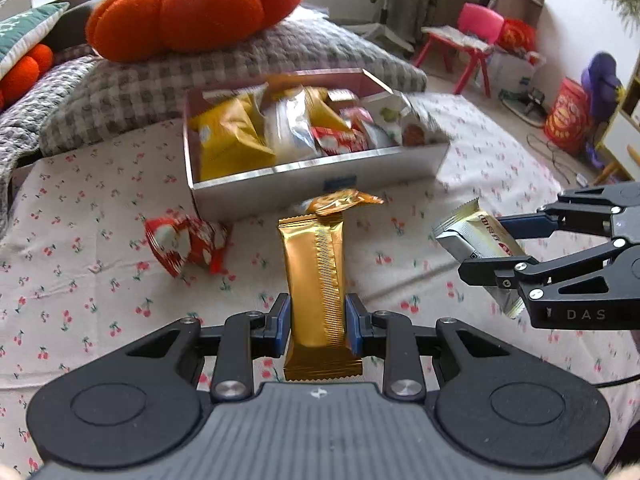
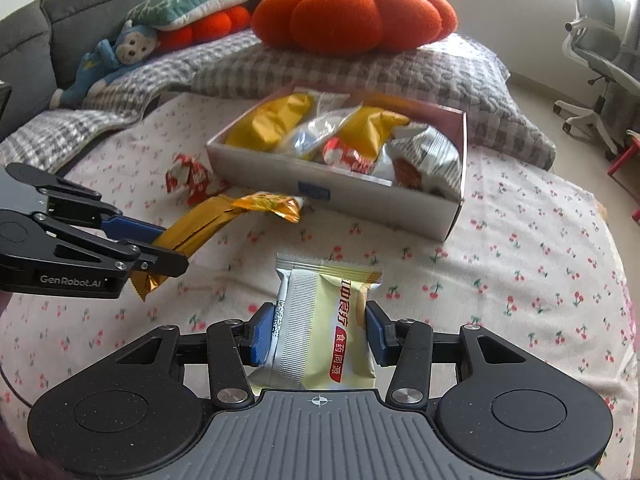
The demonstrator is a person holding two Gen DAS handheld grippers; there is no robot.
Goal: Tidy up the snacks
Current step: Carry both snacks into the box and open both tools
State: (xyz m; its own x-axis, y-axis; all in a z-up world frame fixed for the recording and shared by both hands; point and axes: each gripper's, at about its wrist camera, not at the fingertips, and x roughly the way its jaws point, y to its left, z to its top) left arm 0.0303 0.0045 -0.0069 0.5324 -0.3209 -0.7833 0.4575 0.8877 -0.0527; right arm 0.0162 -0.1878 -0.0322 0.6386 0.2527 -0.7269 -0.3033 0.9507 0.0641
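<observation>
My left gripper (image 1: 318, 320) is shut on a long gold snack bar (image 1: 314, 272), held above the cherry-print cloth; it also shows in the right wrist view (image 2: 200, 224). My right gripper (image 2: 320, 332) is shut on a pale yellow and silver snack packet (image 2: 324, 324), which also shows in the left wrist view (image 1: 476, 240). A white cardboard box (image 1: 320, 184) ahead of both grippers holds several snack packets. A red and white packet (image 1: 184, 244) lies on the cloth left of the box. An orange-gold packet (image 1: 344, 200) lies against the box's front wall.
A big orange pumpkin cushion (image 1: 192, 4) sits on a grey checked blanket (image 1: 248, 64) behind the box. A blue plush monkey (image 2: 108, 60) and pillows lie far left. An office chair (image 2: 600, 64) and a red child's chair (image 1: 468, 40) stand on the floor to the right.
</observation>
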